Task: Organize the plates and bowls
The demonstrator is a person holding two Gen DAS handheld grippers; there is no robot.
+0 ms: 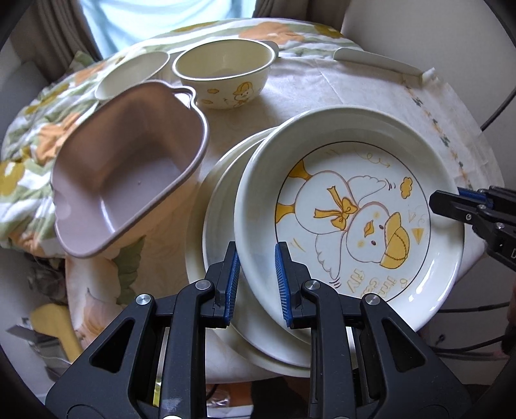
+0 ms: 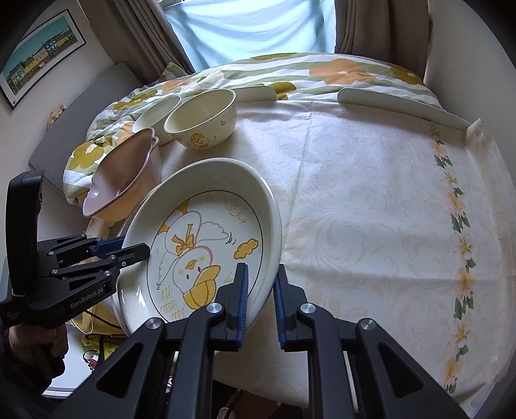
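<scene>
Duck plate (image 1: 348,212), tilted over a plain plate (image 1: 222,199), is clamped at opposite rims by left gripper (image 1: 258,274) and right gripper (image 2: 261,290).

Two fisheye views, each mounted just behind a pair of black fingers and angled steeply down at a cloth-covered tabletop (image 2: 371,199); left wrist view close over the duck plate (image 1: 351,219) from its left rim, facing a curtained window (image 1: 161,22); right wrist view close over the same plate (image 2: 206,245) from its right rim, facing the same window; shared by both: plate, pink dish (image 1: 129,167), duck bowl (image 1: 222,77), bedspread beyond.
</scene>
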